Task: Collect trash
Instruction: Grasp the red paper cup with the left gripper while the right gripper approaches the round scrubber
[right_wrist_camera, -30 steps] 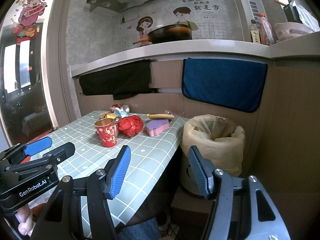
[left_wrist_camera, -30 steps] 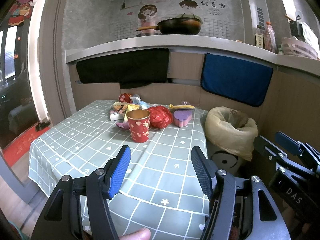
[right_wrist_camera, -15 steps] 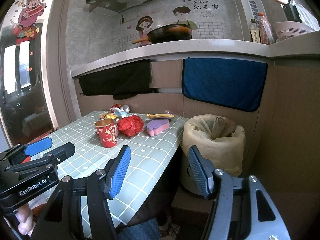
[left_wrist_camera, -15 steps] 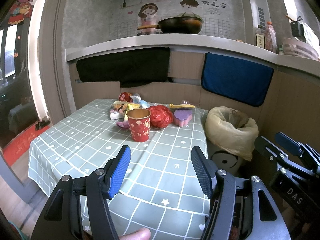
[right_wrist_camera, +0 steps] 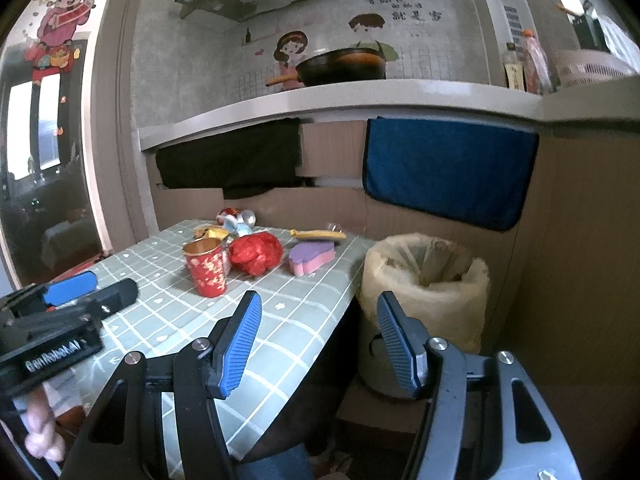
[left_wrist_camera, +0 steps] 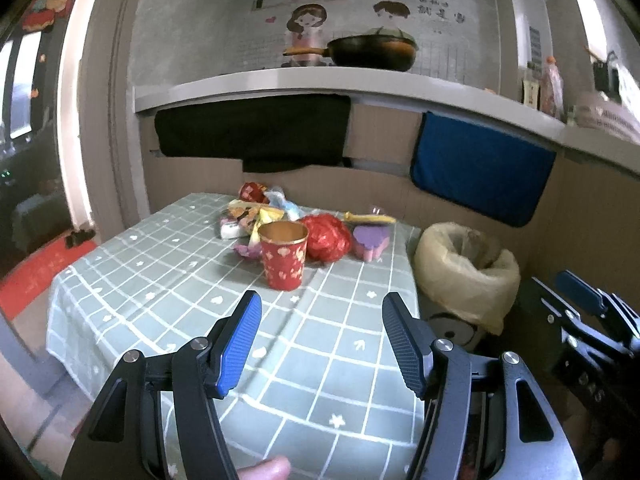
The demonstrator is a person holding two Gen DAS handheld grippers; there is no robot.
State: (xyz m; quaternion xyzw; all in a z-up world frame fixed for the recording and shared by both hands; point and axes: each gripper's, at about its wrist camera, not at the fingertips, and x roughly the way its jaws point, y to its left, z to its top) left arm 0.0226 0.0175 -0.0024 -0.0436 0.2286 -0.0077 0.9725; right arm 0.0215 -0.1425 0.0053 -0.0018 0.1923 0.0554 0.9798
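Observation:
A red paper cup [left_wrist_camera: 283,254] [right_wrist_camera: 206,268] stands upright on the green checked table [left_wrist_camera: 168,280] [right_wrist_camera: 280,312]. Behind it lie a crumpled red bag [left_wrist_camera: 326,238] [right_wrist_camera: 256,253], a purple and pink sponge [left_wrist_camera: 372,242] [right_wrist_camera: 312,258], a yellow item [left_wrist_camera: 370,218] [right_wrist_camera: 318,234] and several wrappers [left_wrist_camera: 250,216] [right_wrist_camera: 230,226]. A bin lined with a pale bag [left_wrist_camera: 466,270] [right_wrist_camera: 428,280] sits right of the table. My left gripper [left_wrist_camera: 322,320] is open, short of the cup. Open too, my right gripper [right_wrist_camera: 318,318] hangs over the table's right edge, beside the bin.
A counter ledge [left_wrist_camera: 320,80] with a black pan [left_wrist_camera: 370,53] runs above the table. A black cloth [left_wrist_camera: 252,132] and a blue cloth [left_wrist_camera: 480,172] hang below it. A wooden wall panel [right_wrist_camera: 592,280] stands at the right. A dark glass door [right_wrist_camera: 44,184] is at the left.
Both views have shifted slightly forward toward the table and are blurrier. Nothing on the table has moved and both grippers stay open.

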